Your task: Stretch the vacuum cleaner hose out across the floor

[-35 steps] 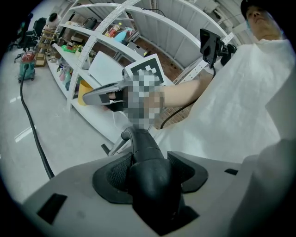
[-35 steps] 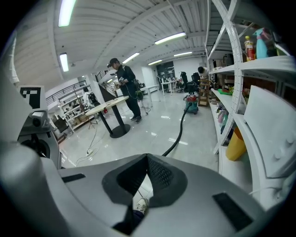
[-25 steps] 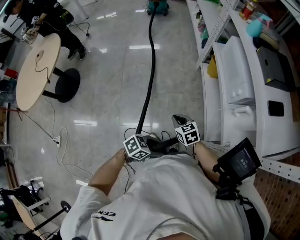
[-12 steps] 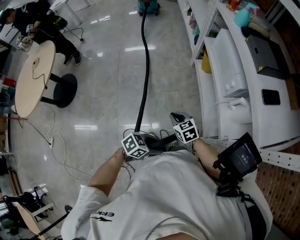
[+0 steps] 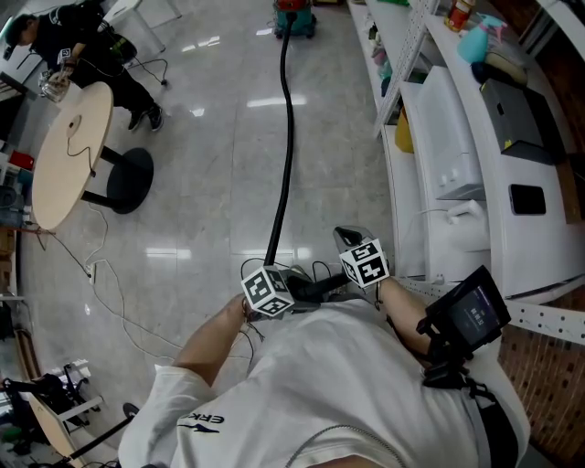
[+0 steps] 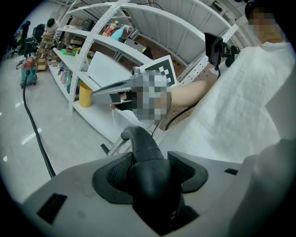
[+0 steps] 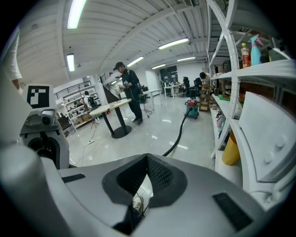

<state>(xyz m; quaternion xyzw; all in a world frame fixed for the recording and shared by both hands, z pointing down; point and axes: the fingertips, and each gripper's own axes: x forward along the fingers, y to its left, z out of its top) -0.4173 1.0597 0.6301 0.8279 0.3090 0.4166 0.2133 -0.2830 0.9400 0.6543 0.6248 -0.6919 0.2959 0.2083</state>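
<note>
My left gripper (image 6: 148, 173): jaws clamped on the black curved hose end (image 6: 142, 147), pads pressing both sides. My right gripper (image 7: 147, 159): jaws together, nothing between them, just beside the left one and pointing out over the floor (image 5: 201, 183).

From the grip, the hose (image 5: 287, 137) runs away along the floor in a nearly straight line with a slight bend. It passes near the white shelving (image 5: 439, 137) on the right. Round table (image 5: 69, 151) well apart on the left.

Far end of the hose: at the vacuum cleaner (image 5: 294, 16).
</note>
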